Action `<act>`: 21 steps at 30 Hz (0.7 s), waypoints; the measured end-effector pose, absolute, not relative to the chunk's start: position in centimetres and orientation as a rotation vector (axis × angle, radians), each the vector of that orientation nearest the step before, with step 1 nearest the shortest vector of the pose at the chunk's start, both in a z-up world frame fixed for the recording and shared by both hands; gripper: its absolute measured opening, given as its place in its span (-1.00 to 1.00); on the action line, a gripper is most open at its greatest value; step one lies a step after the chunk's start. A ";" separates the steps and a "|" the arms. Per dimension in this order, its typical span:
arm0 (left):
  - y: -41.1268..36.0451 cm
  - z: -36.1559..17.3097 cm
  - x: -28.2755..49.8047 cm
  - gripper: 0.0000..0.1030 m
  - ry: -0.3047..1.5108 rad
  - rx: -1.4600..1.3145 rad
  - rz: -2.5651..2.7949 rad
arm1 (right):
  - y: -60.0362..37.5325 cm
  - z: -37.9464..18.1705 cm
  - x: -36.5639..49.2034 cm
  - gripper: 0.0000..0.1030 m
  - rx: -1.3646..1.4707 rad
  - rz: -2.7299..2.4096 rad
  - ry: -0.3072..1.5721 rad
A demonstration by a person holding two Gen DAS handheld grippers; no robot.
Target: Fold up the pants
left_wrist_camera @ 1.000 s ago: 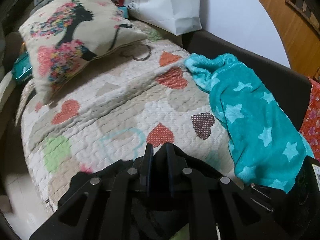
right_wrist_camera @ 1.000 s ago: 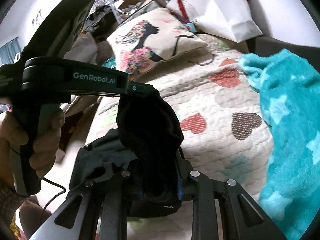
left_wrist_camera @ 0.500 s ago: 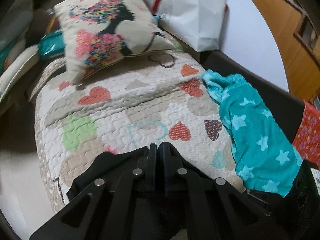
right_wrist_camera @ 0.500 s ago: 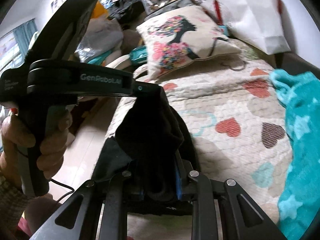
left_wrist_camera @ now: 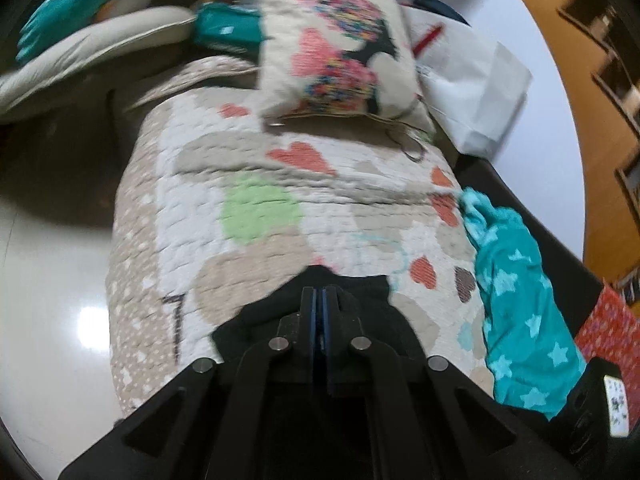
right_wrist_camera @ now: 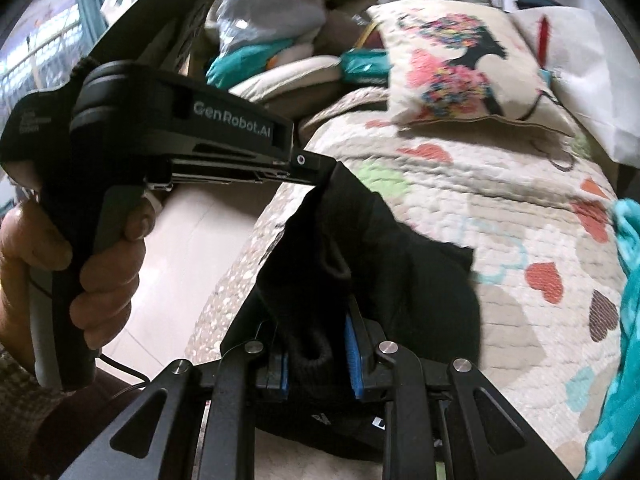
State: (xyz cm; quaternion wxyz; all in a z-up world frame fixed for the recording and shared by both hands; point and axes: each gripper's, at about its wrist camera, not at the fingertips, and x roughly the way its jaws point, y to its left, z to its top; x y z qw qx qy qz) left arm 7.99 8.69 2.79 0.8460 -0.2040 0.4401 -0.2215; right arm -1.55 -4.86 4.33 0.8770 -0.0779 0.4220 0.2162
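The black pants [right_wrist_camera: 400,280] hang in the air over the near end of a heart-patterned quilt [right_wrist_camera: 500,184]. My right gripper [right_wrist_camera: 316,356] is shut on a thick bunch of the black fabric between its blue pads. My left gripper [right_wrist_camera: 320,166], held in a hand at the left of the right wrist view, is shut on the pants' upper edge. In the left wrist view my left gripper [left_wrist_camera: 319,292] has its fingers pressed together with black pants fabric [left_wrist_camera: 372,320] around them, above the quilt [left_wrist_camera: 280,208].
A teal star-print blanket [left_wrist_camera: 516,304] lies along the quilt's right side. A cushion with a floral figure [left_wrist_camera: 340,60] and a white bag [left_wrist_camera: 480,92] sit at the far end. Pale floor [left_wrist_camera: 52,280] is on the left. Cluttered piles [right_wrist_camera: 272,28] stand behind.
Both grippers have risen and swung left with the pants, which now hang higher above the quilt. More floor and the quilt's left edge show.
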 end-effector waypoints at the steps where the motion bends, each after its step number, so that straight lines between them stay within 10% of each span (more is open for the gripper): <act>1: 9.4 2.4 8.1 -1.00 0.933 -0.452 -0.456 | -4.4 3.8 -1.5 -0.54 -0.178 0.453 0.890; 21: 12.4 -1.3 7.2 -1.00 1.034 -0.544 -0.319 | 1.3 0.2 -3.5 -0.59 -0.329 0.528 0.928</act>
